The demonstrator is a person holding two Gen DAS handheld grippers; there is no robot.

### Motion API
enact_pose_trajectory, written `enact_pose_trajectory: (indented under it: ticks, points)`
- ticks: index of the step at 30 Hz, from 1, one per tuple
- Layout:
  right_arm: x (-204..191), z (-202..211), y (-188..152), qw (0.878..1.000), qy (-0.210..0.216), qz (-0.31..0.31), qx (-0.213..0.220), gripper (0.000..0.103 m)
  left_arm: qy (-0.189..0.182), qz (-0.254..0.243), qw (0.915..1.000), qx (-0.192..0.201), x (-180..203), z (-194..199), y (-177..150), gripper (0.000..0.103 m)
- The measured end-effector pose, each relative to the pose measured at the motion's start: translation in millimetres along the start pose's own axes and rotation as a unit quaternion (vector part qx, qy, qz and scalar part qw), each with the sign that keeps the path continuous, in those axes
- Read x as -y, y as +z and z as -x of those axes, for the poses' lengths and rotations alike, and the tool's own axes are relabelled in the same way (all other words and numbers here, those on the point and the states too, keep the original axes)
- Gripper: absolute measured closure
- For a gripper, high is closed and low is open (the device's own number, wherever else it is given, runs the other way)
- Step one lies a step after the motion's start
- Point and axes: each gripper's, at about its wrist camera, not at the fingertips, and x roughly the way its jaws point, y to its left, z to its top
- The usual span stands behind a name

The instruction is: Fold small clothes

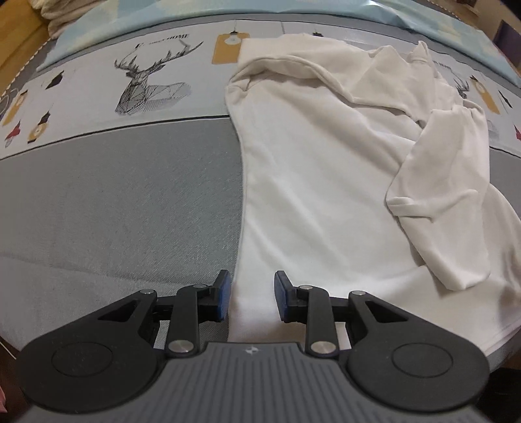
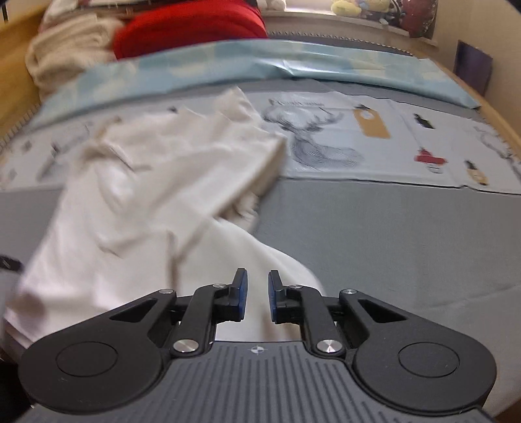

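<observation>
A white garment lies spread on the grey bed sheet, with one sleeve folded in over its body. My left gripper hangs over the garment's near left corner. Its jaws stand apart, with smooth cloth showing in the gap and no visible pinch. In the blurred right wrist view the same garment rises in a hump toward my right gripper. That gripper's narrow jaws are shut on a ridge of the white cloth at the near right edge.
A printed band with deer drawings crosses the bed beyond the garment, and a light blue cover lies behind it. A red bundle and a cream blanket are piled at the head end. A wooden bed frame borders the right side.
</observation>
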Motion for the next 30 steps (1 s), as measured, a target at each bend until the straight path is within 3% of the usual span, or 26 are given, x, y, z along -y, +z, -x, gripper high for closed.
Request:
enact_pose_trajectory:
  ticks: [1,4,8,10,13,15,17,20,24,25,27,30]
  points:
    - [-2.6,-3.7,2.5,1.0,0.016,-0.008,-0.003,0.088,0.0,-0.003,1.0,0.001,1.4,0.4,0.9,0.071]
    - [-19.1,-24.5,7.3,0.996,0.073,-0.037,-0.046,0.071,-0.001,-0.008,1.0,0.002,0.1,-1.4,-3.9,0.071]
    - [-52.0,-53.8,10.5,0.992,0.097,-0.015,-0.082,0.06,-0.006,-0.012,0.9998,0.016,1.2,6.4,-1.1,0.071]
    - [-67.4,-65.2,8.5,0.99,0.095,-0.002,-0.1,0.055,-0.011,-0.017,0.9993,0.031,2.9,13.7,1.9,0.071]
    - [-80.8,-83.8,0.3,0.989,0.06,0.016,-0.138,0.055,-0.02,-0.021,0.9979,0.057,5.3,27.3,7.1,0.071]
    - [-83.2,-86.2,-1.8,0.989,0.054,0.015,-0.137,0.062,-0.028,-0.016,0.9968,0.074,6.4,36.9,13.7,0.071]
    - [-82.2,-81.2,3.0,0.991,0.059,0.012,-0.12,0.095,-0.04,0.002,0.9953,0.088,6.8,47.4,29.0,0.071]
    - [-75.7,-66.9,16.3,0.995,0.069,-0.003,-0.077,0.098,-0.048,0.032,0.9901,0.128,12.3,62.0,64.7,0.071]
    - [-61.3,-18.5,40.3,0.997,0.075,0.007,0.023,0.098,-0.055,0.041,0.9795,0.189,28.7,62.5,96.3,0.071]
    - [-50.7,-1.3,48.8,0.996,0.075,0.011,0.053,0.098,-0.044,0.033,0.9798,0.192,33.7,55.1,99.2,0.071]
    - [-23.6,27.4,67.9,0.993,0.059,0.017,0.101,0.098,-0.021,0.038,0.9867,0.157,37.8,39.1,107.5,0.071]
    - [35.0,59.9,108.4,0.989,-0.016,0.039,0.145,0.098,-0.052,0.068,0.9844,0.154,39.2,34.6,121.8,0.071]
